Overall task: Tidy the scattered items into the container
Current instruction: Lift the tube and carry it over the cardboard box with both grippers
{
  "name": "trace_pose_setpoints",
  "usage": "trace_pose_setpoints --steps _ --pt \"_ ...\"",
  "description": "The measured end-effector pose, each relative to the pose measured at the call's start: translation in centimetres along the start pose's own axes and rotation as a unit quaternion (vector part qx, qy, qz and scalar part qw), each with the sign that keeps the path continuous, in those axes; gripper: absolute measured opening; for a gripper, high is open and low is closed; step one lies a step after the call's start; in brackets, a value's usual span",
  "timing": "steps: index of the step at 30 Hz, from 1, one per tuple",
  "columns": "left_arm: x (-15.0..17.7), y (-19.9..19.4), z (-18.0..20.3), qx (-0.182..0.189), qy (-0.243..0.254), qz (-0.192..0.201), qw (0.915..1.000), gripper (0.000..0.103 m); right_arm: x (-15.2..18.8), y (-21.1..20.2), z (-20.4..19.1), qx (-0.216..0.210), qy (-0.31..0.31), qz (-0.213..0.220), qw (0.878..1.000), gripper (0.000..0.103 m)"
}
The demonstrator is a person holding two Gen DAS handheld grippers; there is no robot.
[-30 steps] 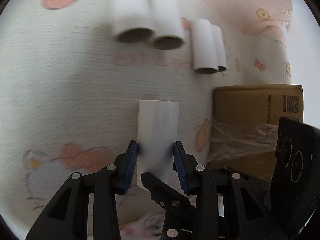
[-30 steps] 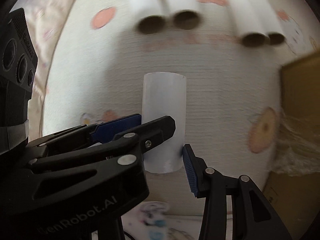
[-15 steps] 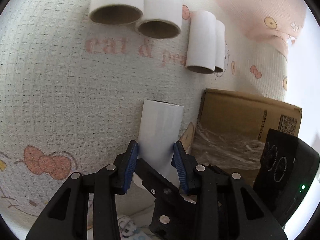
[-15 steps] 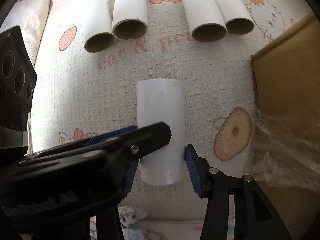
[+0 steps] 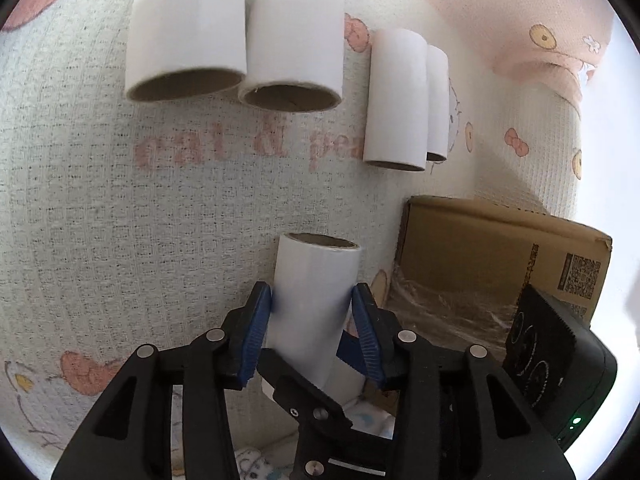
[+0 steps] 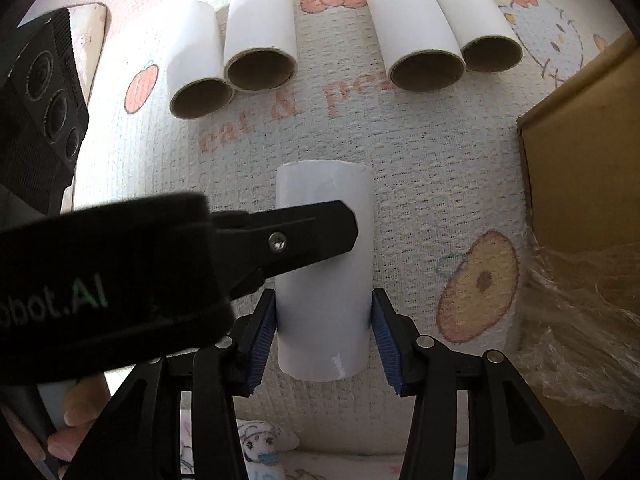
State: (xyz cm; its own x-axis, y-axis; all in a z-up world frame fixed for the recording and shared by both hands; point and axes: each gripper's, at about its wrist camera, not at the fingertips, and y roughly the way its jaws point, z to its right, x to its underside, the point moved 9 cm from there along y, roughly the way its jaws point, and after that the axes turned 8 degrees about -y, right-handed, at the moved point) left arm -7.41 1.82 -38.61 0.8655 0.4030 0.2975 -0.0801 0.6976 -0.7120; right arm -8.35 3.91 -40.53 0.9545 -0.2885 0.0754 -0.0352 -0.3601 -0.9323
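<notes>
A white cardboard tube (image 5: 312, 300) is held between both grippers above a patterned blanket. My left gripper (image 5: 312, 320) is shut on the tube, its blue pads pressed against both sides. My right gripper (image 6: 324, 332) grips the same tube (image 6: 324, 280) near its lower end, and the left gripper's finger crosses in front of it in the right wrist view. Several more white tubes lie in a row further off, one pair (image 5: 236, 32) on the left and another pair (image 5: 404, 100) to the right. A brown cardboard box (image 5: 492, 256) with plastic wrap stands at the right.
The blanket (image 5: 100, 208) has cartoon prints and pink lettering. A pink cloth (image 5: 500, 12) lies at the far right. The box's edge (image 6: 580, 152) and its crinkled plastic (image 6: 576, 320) sit close to the right of the held tube.
Both grippers have moved closer to the row of tubes while keeping hold of the tube. The tube now tilts a little in the left wrist view, showing its open far end.
</notes>
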Motion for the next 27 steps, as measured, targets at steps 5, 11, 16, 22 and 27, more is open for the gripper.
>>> trace_pose_setpoints --steps 5,11,16,22,27 --pt "0.3 -0.3 0.0 -0.003 0.01 0.013 0.9999 0.045 -0.3 -0.4 -0.1 -0.002 -0.007 0.006 1.0 0.044" --pt "1.6 -2.5 1.5 -0.009 0.047 0.034 0.9983 0.045 -0.4 -2.6 -0.5 -0.016 -0.012 0.025 0.999 0.044" --pt "4.1 -6.2 4.9 0.002 0.11 0.075 0.9911 0.045 -0.7 -7.4 -1.4 -0.01 -0.04 0.083 0.996 0.044" --pt "7.3 -10.5 10.1 0.023 0.185 0.123 0.9748 0.043 1.4 -14.2 -2.1 -0.011 -0.063 0.167 0.984 0.044" --pt "9.5 -12.8 13.8 0.06 0.208 0.131 0.9674 0.042 3.7 -17.2 -2.9 -0.027 -0.065 0.22 0.973 0.044"
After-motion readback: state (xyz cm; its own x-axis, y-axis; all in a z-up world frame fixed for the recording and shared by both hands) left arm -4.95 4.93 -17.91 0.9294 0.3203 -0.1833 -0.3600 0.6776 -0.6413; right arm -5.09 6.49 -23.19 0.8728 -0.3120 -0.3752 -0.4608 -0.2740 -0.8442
